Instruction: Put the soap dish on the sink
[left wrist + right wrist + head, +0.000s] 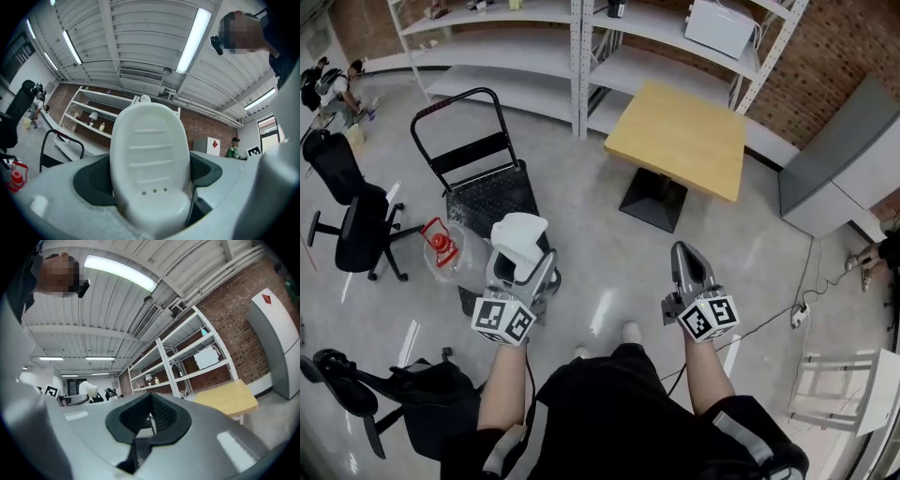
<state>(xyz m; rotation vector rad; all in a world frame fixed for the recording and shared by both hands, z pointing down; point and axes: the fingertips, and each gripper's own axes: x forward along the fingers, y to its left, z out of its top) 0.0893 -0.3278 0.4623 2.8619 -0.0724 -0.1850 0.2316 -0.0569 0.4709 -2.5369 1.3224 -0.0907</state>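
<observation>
A white oval soap dish (pixel 520 236) with ridges and three small holes stands upright between the jaws of my left gripper (pixel 521 255), which is shut on it. In the left gripper view the soap dish (pixel 150 154) fills the middle, with the left gripper (pixel 150 180) clamped on its sides by the dark pads (pixel 93 180). My right gripper (pixel 687 253) is held out level on the right, shut with nothing in it. In the right gripper view the right gripper (pixel 150 416) has its dark pads together. No sink shows in any view.
A yellow square table (pixel 680 136) stands ahead on the right, and a black hand cart (pixel 483 187) ahead on the left. A clear jug with a red cap (pixel 445 251) sits beside the cart. Office chairs (pixel 356 220) stand left, metal shelves (pixel 581 56) behind, a grey cabinet (pixel 853 159) right.
</observation>
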